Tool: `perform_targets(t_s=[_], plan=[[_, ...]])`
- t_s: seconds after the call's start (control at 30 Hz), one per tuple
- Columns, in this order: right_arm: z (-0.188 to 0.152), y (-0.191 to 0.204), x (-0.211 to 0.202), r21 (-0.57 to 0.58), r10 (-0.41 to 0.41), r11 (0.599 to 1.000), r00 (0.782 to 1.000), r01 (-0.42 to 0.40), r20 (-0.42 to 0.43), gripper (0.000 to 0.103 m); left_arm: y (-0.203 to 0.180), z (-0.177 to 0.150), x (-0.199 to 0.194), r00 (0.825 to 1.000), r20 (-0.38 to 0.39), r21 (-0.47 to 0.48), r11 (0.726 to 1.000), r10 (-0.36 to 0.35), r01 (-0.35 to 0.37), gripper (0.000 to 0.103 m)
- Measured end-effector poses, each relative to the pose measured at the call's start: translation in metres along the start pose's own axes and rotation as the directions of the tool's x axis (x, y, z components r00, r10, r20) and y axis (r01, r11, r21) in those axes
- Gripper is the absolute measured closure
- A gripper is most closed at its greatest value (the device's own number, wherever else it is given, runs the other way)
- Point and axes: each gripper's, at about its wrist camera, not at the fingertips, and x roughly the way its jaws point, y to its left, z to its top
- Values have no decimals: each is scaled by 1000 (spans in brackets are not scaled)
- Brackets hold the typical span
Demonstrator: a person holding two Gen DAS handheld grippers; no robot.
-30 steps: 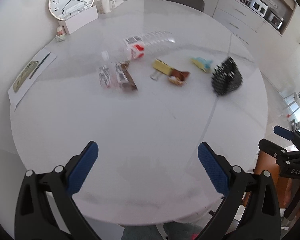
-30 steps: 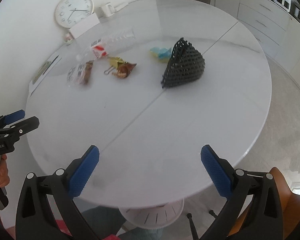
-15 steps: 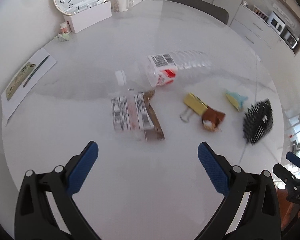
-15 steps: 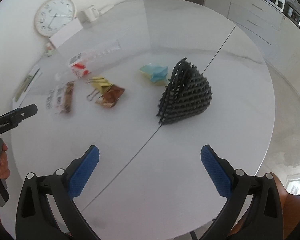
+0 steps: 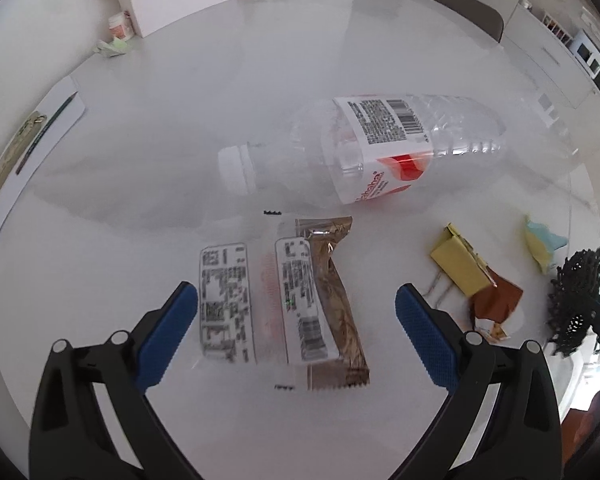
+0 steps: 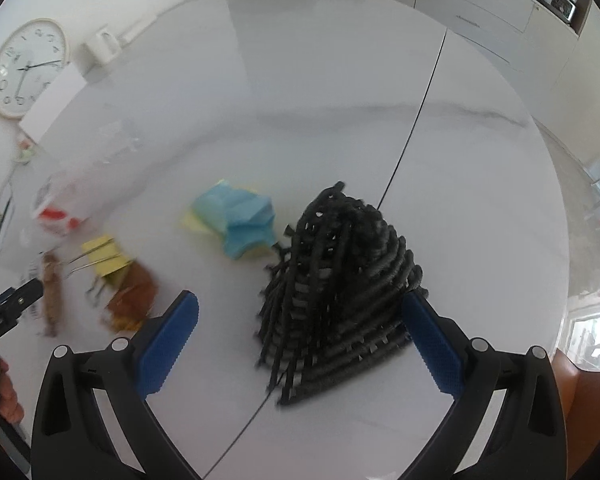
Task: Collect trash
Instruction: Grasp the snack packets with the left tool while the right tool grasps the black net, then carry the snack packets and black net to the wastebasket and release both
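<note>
The left gripper (image 5: 296,328) hovers with jaws spread wide over the round white table (image 5: 260,92), straddling 2 flat snack wrappers (image 5: 284,300) — 1 clear with printed labels, 1 brown foil — without touching them. Just beyond lies a clear plastic bottle with a red-and-white label (image 5: 364,152), on its side. The right gripper (image 6: 300,336), jaws likewise released, frames a black woven mesh basket (image 6: 336,292), tipped over. Beside it sits crumpled blue and yellow paper (image 6: 236,220); further left, a yellow binder clip (image 6: 104,258) and a brown wrapper (image 6: 134,296).

Clear plastic bottle (image 5: 380,156); glossy table (image 5: 260,80)
</note>
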Motion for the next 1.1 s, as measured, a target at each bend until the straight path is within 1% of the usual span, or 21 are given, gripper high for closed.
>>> perform_targets(t_s=[0.07,0.1,0.13,0.17,0.2,0.23,0.27,0.3,0.37,0.43,0.6,0.63,0.7,0.8,0.9,1.03,1.1], plan=[[2,2,6,-21,-25,999,1000,25,-3,3,-4,2,5,1000,-6,24,1000,8,-8,20],[2,3,8,-33,-40,999,999,40,-2,5,-5,2,7,1000,-10,33,999,9,-9,24],[2,3,8,-40,-45,998,999,45,-2,18,-6,2,8,1000,-15,37,999,6,-6,35],[1,3,8,-45,-50,998,999,50,-8,27,-5,2,10,1000,-21,37,999,4,-3,44],[0,2,7,-45,-50,998,999,50,-8,30,-3,3,11,1000,-25,34,999,-4,5,45],[-1,1,5,-46,-52,998,999,52,-5,38,-2,2,11,1000,-26,29,1000,-11,12,50],[-2,-1,5,-49,-54,997,999,54,-4,49,0,1,12,1000,-25,27,1000,-14,14,56],[-3,-2,4,-52,-56,997,998,55,0,52,1,0,12,1000,-25,30,999,-11,11,57],[-8,-5,-2,-51,-51,997,999,52,16,62,4,-3,10,1000,-17,43,999,-3,4,65],[-10,-9,-5,-48,-39,998,999,40,23,68,4,-6,6,1000,-11,58,998,-3,4,71],[-22,-16,-24,-31,3,1000,999,-1,44,71,3,-14,-13,1000,19,76,997,-9,7,72],[-25,-17,-26,-31,10,999,999,-9,44,71,3,-16,-17,1000,22,78,997,-8,7,72],[-32,-18,-39,-21,51,999,998,-50,48,72,2,-22,-29,1000,19,88,996,-12,10,72],[-45,-18,-59,-42,64,997,996,-62,60,72,0,-34,-47,1000,18,124,992,-1,-1,72],[-64,-16,-81,-80,95,993,994,-90,56,72,-4,-56,-70,1000,12,150,988,-29,26,72],[-98,-13,-113,-137,118,985,991,-109,56,72,-17,-93,-103,997,8,183,981,-71,69,72],[-119,-14,-132,-160,143,978,988,-133,51,72,-28,-115,-122,995,1,209,973,-101,99,72]])
